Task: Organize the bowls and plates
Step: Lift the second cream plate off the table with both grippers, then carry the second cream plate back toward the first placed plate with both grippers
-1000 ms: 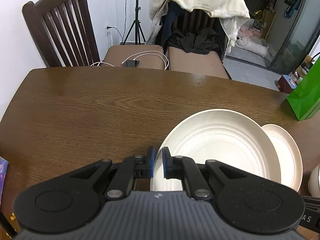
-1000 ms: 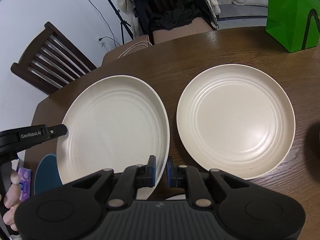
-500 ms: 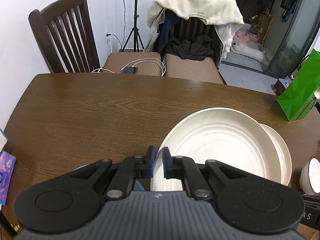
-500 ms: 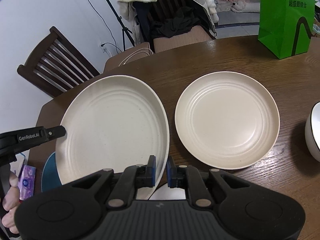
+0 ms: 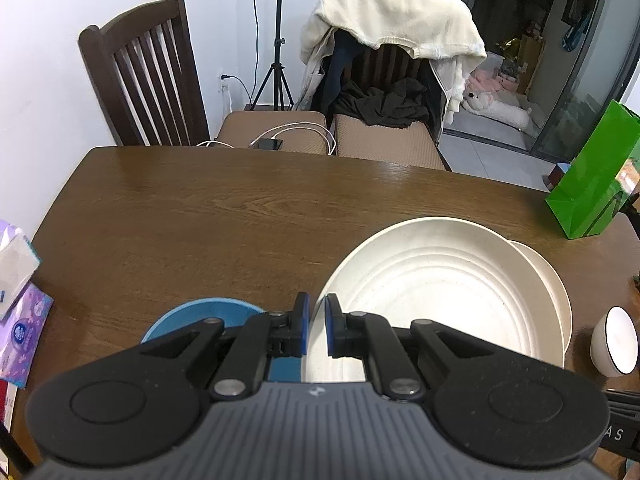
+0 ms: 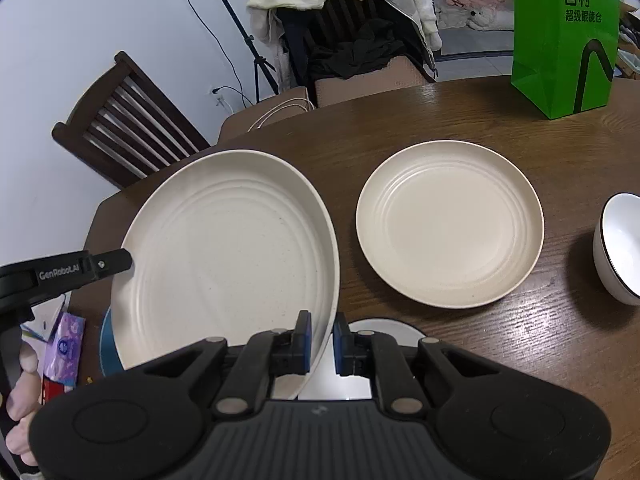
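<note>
With both my grippers' fingers [image 6: 304, 334] clamped on the big plate's [image 6: 232, 256] opposite rims, the smaller plate [image 6: 450, 224] lies rightward on the counter [image 6: 520, 340].

A dark wooden table [image 6: 460, 112] fills the lower frame. On it: a cream plate [image 6: 450, 224] at centre right, a white bowl [image 6: 620, 248] at the right edge, a green bag [image 6: 564, 36] upper right, and a blue dish [image 5: 200, 314], probably a plate, lower left.
</note>
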Action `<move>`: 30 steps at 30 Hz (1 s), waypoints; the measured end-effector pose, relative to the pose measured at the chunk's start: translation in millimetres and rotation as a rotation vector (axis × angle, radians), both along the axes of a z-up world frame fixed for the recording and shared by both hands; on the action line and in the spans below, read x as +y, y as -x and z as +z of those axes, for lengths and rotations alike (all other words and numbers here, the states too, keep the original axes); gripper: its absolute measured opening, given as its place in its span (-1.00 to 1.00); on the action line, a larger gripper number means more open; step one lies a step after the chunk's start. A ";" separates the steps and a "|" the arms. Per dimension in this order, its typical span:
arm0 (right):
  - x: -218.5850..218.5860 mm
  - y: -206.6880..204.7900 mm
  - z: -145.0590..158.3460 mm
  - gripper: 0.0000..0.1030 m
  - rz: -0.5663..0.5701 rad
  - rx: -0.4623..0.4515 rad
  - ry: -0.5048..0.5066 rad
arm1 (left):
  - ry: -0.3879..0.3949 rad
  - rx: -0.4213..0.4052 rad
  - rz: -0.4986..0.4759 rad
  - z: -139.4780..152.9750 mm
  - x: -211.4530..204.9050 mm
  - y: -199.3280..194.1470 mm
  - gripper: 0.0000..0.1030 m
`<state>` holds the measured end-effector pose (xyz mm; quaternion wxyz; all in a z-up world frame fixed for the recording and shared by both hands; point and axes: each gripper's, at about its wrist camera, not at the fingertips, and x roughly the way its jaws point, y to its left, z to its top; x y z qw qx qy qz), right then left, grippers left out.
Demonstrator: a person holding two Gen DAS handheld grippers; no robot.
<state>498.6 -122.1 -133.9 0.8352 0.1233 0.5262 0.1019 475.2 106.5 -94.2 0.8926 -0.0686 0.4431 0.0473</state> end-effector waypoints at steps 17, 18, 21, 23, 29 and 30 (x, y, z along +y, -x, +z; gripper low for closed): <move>10.2 38.7 13.5 -0.79 0.040 -0.005 0.000 | -0.002 -0.010 0.035 11.6 11.5 41.0 -0.84; 10.7 41.3 14.5 -0.79 0.042 -0.006 0.000 | -0.003 -0.011 0.036 12.0 12.0 43.8 -0.84; 12.1 49.4 17.3 -0.79 0.050 -0.007 0.002 | -0.003 -0.011 0.042 13.4 14.0 52.2 -0.84; 13.2 53.0 19.2 -0.79 0.053 -0.006 0.004 | -0.004 -0.011 0.045 14.9 14.4 58.5 -0.84; 12.5 69.2 25.8 -0.79 0.064 -0.009 0.006 | 0.000 -0.014 0.052 19.4 15.6 77.9 -0.84; 12.6 69.2 25.7 -0.79 0.065 -0.009 0.005 | 0.000 -0.014 0.054 20.0 15.9 80.8 -0.84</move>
